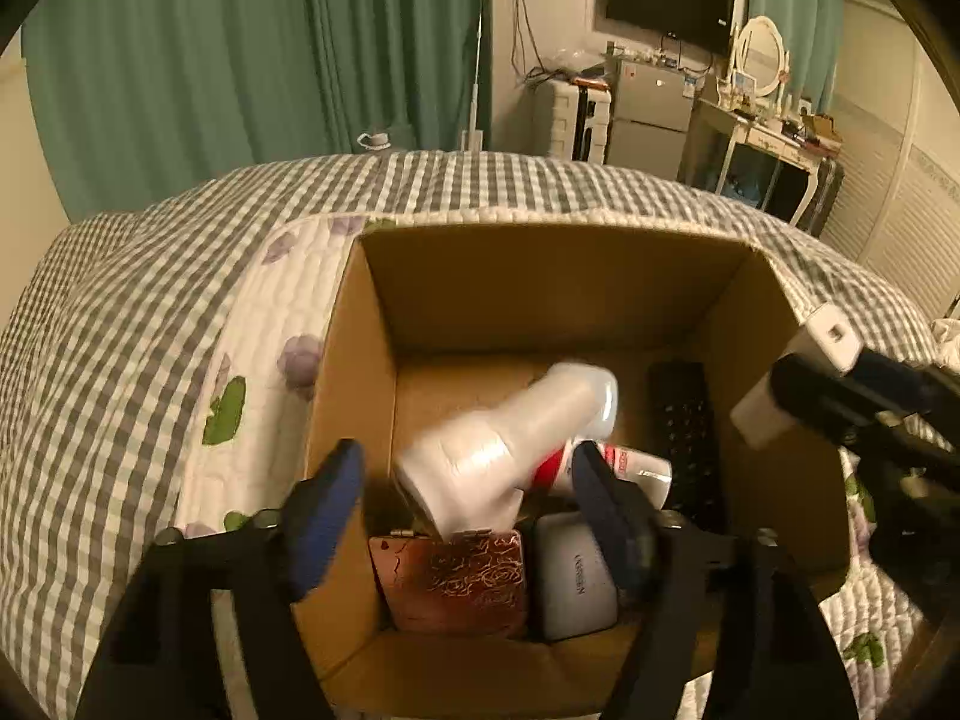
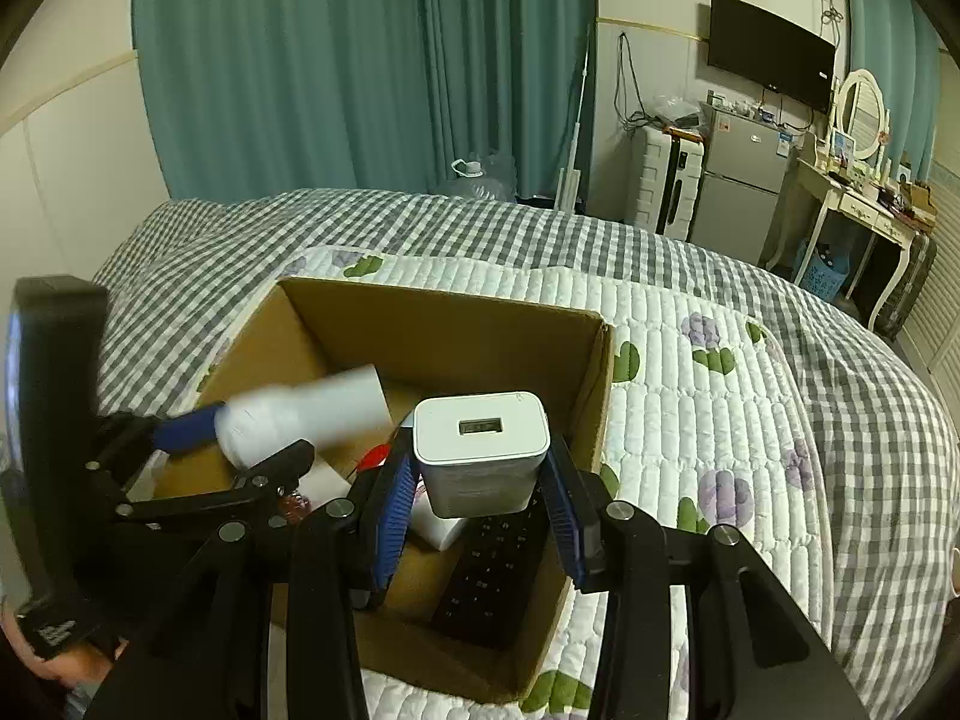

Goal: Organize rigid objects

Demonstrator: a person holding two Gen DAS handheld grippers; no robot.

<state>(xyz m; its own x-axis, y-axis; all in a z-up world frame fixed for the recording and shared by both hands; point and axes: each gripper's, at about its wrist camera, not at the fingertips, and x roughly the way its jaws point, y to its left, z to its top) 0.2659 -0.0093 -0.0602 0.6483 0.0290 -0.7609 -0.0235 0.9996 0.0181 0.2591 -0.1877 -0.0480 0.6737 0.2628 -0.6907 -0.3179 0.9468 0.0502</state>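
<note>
1. Cardboard box, one, brown, open-topped, on the quilted bed.
2. White plastic bottle, one, smooth, inside the box between the parted left tool pads, untouched.
3. White USB charger, one, boxy, clamped by the right tool, over the box's 3 o'clock side.
4. Grey case, one, lettering unreadable.

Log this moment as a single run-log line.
left gripper: open, white bottle dropping | right gripper: holding white charger | over cardboard box
</note>
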